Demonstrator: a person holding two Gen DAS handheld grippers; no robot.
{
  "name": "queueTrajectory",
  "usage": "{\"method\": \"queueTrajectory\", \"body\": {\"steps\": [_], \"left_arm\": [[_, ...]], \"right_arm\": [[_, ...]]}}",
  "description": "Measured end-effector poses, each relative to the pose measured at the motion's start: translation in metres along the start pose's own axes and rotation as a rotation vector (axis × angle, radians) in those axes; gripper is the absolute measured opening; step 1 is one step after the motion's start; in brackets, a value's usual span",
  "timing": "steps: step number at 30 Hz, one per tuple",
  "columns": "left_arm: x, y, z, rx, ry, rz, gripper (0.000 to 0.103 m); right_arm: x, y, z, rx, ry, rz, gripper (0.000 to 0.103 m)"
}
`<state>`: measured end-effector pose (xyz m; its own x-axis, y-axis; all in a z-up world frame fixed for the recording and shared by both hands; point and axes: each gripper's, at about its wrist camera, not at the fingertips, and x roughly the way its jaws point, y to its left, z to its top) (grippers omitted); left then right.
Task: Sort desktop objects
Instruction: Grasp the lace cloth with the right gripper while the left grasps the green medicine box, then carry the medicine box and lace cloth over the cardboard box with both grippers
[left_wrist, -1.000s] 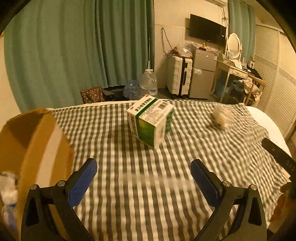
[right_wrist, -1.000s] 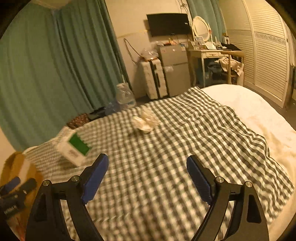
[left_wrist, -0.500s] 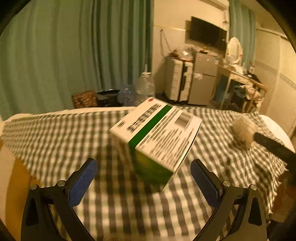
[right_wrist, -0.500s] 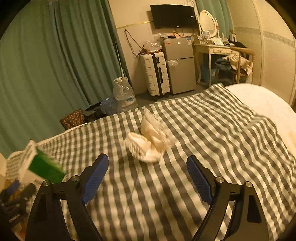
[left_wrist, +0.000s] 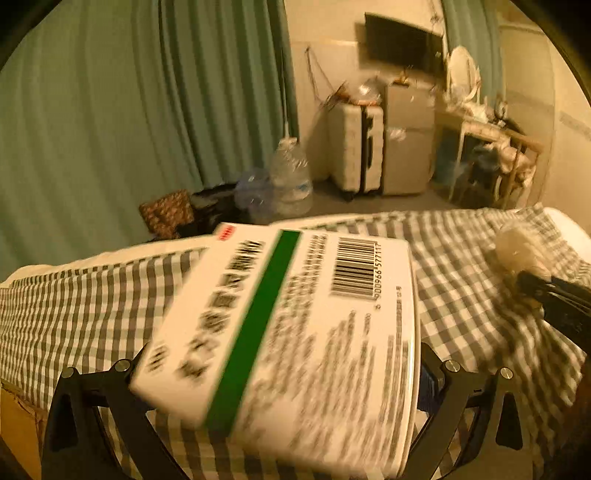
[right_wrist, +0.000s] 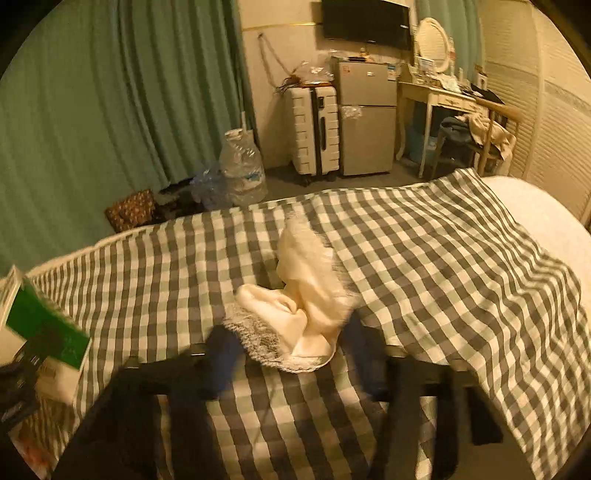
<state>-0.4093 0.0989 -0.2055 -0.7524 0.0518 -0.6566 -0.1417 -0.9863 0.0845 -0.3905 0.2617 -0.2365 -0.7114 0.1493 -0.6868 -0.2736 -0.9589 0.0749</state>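
**Box between left fingers, cloth ahead of right**

Left gripper (left_wrist: 280, 384) spread wide around a white cardboard medicine box with a green stripe and barcode (left_wrist: 295, 332), fingers flanking both sides; actual clamping on the box impossible to tell. Box tilted, resting on the grey-and-white checked bedcover (left_wrist: 81, 306). Right gripper (right_wrist: 291, 369) blurred, fingers apart and released, either side of a crumpled cream cloth with lace trim (right_wrist: 299, 306) on the same cover. Cloth well apart from the box. Large clear water bottle (right_wrist: 242, 166) on the floor beyond.
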Motion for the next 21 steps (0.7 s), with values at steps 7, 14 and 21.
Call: {"method": "queueTrajectory", "body": {"steps": [7,14,21], "left_arm": [[-0.003,0.003,-0.003,-0.067,0.058,-0.010,0.093],[-0.036,0.013,-0.010,-0.110,0.101,-0.005,0.079],[-0.082,0.019,-0.016,-0.094,0.095,-0.009,0.078]], "right_arm": [[-0.014,0.008,-0.008,-0.039,0.015,0.012,0.018],[-0.042,0.004,-0.012,-0.028,0.009,0.026,0.017],[-0.080,0.002,-0.015,-0.012,0.004,0.055,0.017]]}}
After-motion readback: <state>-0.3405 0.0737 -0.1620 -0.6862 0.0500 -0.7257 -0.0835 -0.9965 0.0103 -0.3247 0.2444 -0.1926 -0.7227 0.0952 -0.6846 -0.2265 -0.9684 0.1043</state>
